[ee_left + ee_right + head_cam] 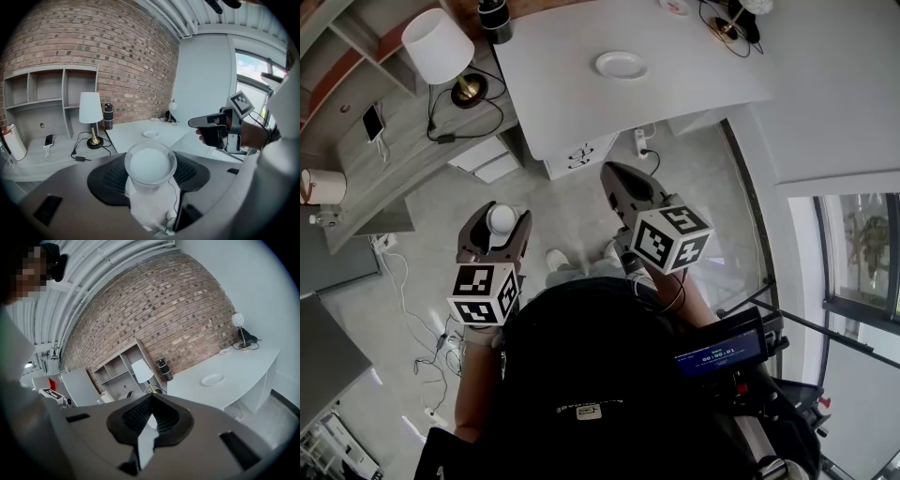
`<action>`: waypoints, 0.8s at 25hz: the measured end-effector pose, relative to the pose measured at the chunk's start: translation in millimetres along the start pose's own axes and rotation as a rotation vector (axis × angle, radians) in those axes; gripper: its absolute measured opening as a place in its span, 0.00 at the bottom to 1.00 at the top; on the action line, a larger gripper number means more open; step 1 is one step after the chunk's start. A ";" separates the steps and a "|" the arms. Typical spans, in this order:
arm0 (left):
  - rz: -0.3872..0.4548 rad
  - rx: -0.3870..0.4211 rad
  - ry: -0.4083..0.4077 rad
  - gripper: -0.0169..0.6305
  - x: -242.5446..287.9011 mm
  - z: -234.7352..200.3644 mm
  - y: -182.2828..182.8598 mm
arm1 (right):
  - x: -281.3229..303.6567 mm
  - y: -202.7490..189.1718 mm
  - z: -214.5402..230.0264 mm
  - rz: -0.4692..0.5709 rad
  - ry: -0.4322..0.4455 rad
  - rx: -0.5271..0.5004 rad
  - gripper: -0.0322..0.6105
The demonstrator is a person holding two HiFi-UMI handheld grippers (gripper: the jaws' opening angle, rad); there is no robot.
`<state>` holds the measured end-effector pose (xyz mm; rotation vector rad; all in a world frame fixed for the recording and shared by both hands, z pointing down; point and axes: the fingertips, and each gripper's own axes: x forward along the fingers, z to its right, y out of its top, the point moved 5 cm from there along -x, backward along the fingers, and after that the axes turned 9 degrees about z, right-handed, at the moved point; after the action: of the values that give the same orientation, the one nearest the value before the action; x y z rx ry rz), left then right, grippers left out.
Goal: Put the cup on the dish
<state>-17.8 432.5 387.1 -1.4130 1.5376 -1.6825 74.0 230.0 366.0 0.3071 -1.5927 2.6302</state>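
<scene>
A clear plastic cup (pixel 501 220) (pixel 150 161) stands upright between the jaws of my left gripper (pixel 499 214) (pixel 151 176), which is shut on it, held over the floor in front of the person. The dish (pixel 621 65) (pixel 151 134) (pixel 213 379), a small white plate, lies on the white table (pixel 581 103) well ahead of both grippers. My right gripper (pixel 615 174) (pixel 152 399) is shut with nothing in it. It is held to the right of the cup and points toward the table.
A white lamp (pixel 439 45) with cables stands on the grey shelf unit (pixel 403 150) left of the table. A dark bottle (pixel 495 19) sits at the table's far left corner. A small lamp and cables (pixel 731 23) are at its far right. A power strip (pixel 641 142) lies under the table edge.
</scene>
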 end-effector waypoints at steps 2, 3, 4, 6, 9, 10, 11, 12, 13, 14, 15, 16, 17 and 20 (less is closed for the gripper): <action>0.000 -0.001 -0.006 0.45 -2.2 -1.9 -1.5 | -0.1 -1.8 -4.2 -0.001 -0.002 -0.003 0.05; 0.001 0.000 -0.010 0.45 -3.1 -3.0 -2.3 | -0.1 -2.5 -6.0 -0.001 -0.005 -0.004 0.05; 0.001 0.001 -0.015 0.45 -3.8 -4.4 -3.0 | -0.1 -3.3 -7.6 0.001 -0.010 -0.005 0.05; 0.002 0.002 -0.025 0.45 -5.7 -8.0 -4.7 | -0.6 -5.5 -10.6 0.005 -0.022 -0.005 0.05; 0.003 0.012 -0.038 0.45 -8.1 -13.2 -6.5 | -2.3 -10.6 -14.5 0.007 -0.038 -0.006 0.05; 0.003 0.016 -0.042 0.45 -8.3 -14.2 -6.7 | -3.4 -12.3 -15.4 0.006 -0.044 -0.007 0.05; 0.004 0.019 -0.047 0.45 -8.6 -14.9 -6.9 | -5.0 -13.8 -16.2 0.007 -0.050 -0.007 0.05; 0.005 0.021 -0.052 0.45 -8.9 -15.7 -7.0 | -6.6 -15.1 -17.2 0.008 -0.056 -0.005 0.05; 0.005 0.023 -0.057 0.45 -9.1 -16.6 -7.1 | -8.1 -16.4 -18.1 0.010 -0.062 -0.004 0.05; 0.005 0.026 -0.062 0.45 -8.9 -17.7 -7.4 | -9.1 -17.4 -18.7 0.012 -0.068 -0.004 0.05; 0.004 0.028 -0.065 0.45 -8.3 -18.9 -7.8 | -9.7 -18.3 -18.6 0.013 -0.073 -0.003 0.05; 0.002 0.029 -0.067 0.45 -7.2 -20.0 -8.2 | -9.8 -18.8 -17.7 0.015 -0.078 -0.001 0.05; 0.000 0.029 -0.068 0.45 -5.8 -20.9 -8.4 | -9.6 -18.9 -16.3 0.017 -0.083 0.003 0.05; -0.008 0.028 -0.075 0.45 -1.0 -20.6 -8.4 | -9.7 -16.9 -11.0 0.027 -0.096 0.012 0.05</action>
<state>-33.1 444.9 397.4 -1.4531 1.4643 -1.6297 84.4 248.2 373.9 0.4222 -1.6206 2.6839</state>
